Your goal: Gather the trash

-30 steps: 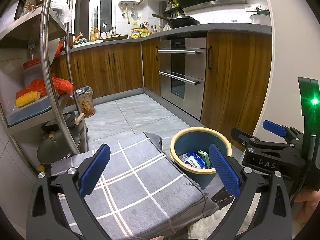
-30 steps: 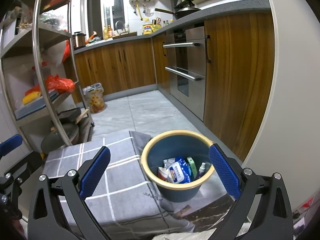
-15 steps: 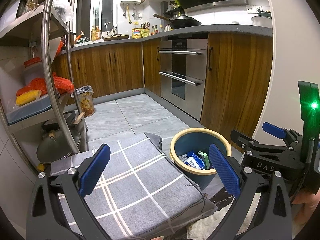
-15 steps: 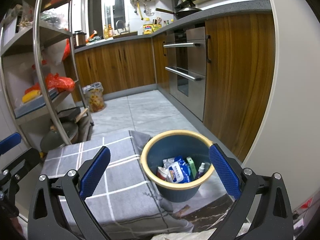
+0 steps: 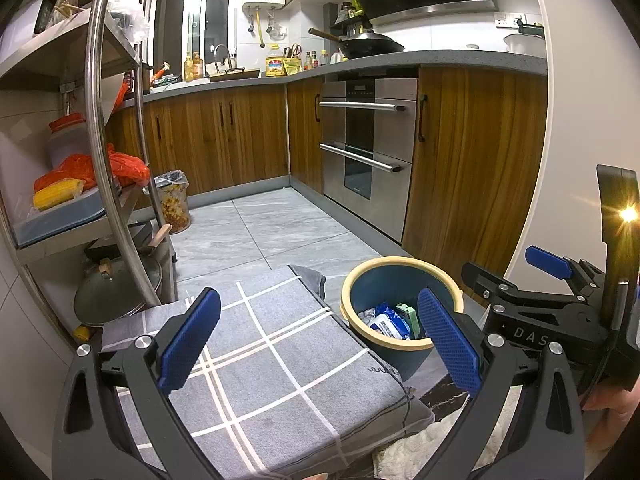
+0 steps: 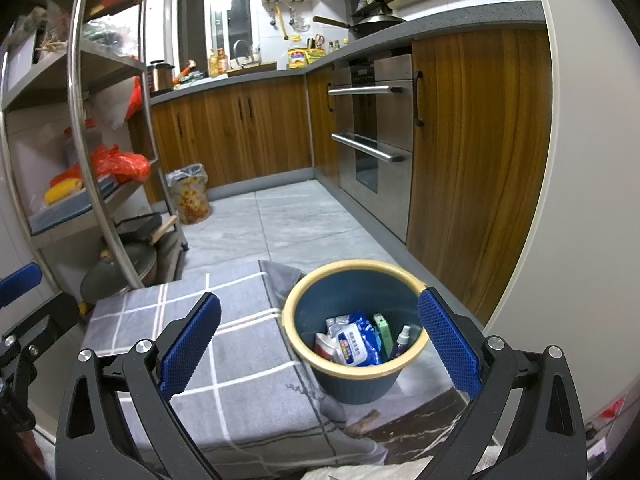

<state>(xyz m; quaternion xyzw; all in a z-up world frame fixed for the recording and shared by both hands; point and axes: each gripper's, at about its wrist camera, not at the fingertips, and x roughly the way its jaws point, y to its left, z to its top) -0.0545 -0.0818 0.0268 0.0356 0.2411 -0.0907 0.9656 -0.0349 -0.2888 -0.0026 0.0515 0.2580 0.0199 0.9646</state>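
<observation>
A blue bin with a yellow rim stands on the floor beside a grey checked cushion. Inside lie a blue wipes packet, a green pack and a small spray bottle. My left gripper is open and empty above the cushion, left of the bin. My right gripper is open and empty, held above the bin's near side. The right gripper's body shows at the right of the left wrist view.
A metal shelf rack with pots and bags stands at the left. Wooden cabinets and an oven line the right. A lined patterned bin stands by the far cabinets. Grey tiled floor lies between.
Both grippers have hardly moved and stay open. The light on the right gripper's body has gone from green to yellow.
</observation>
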